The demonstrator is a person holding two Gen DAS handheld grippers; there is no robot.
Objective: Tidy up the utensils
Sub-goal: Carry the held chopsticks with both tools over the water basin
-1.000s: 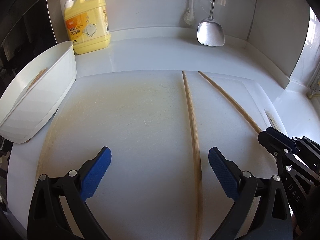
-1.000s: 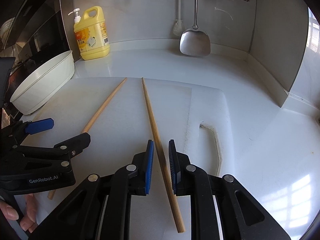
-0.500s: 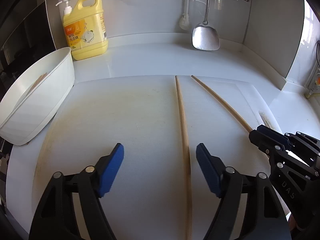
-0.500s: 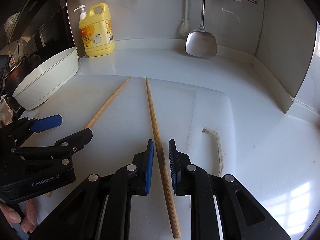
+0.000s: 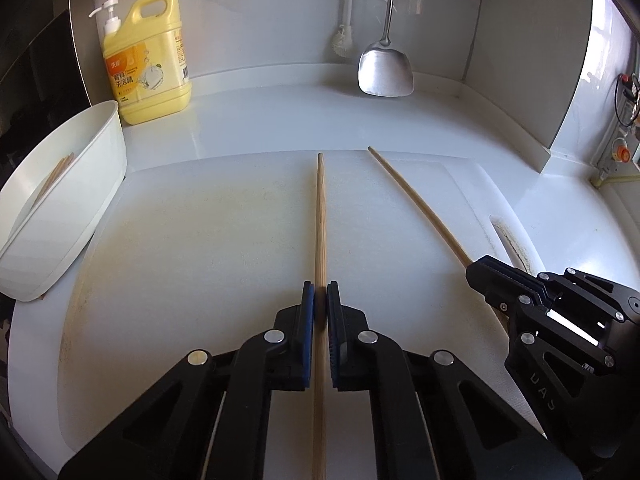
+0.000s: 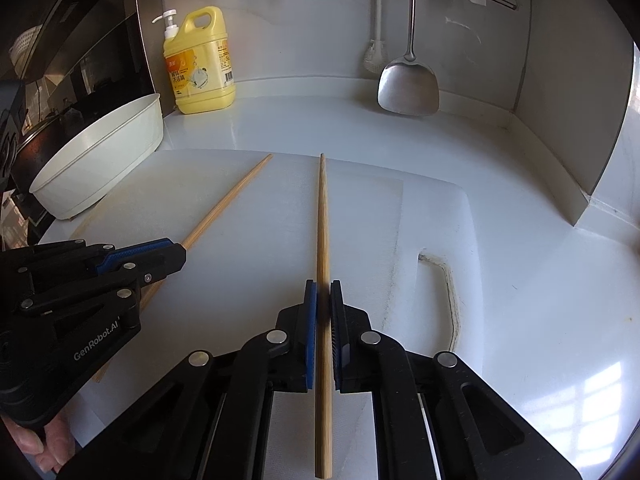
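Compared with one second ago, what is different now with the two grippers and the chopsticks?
The left gripper, wide open before, has shut on the left chopstick. The right gripper, which loosely framed the right chopstick, has pinched it. Both chopsticks stay on the white cutting board; the white basin, detergent bottle and hanging spatula are unchanged.

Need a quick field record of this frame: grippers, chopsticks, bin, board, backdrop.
left gripper: shut on left wooden chopstick
right gripper: shut on right wooden chopstick
chopstick layout: tips point toward the back wall, apart, diverging slightly
surface: white plastic cutting board on a white counter
white oval plastic bin: at board's left edge, more wooden chopsticks inside
yellow pump detergent bottle: back left, upright
steel spatula: hanging at the back wall
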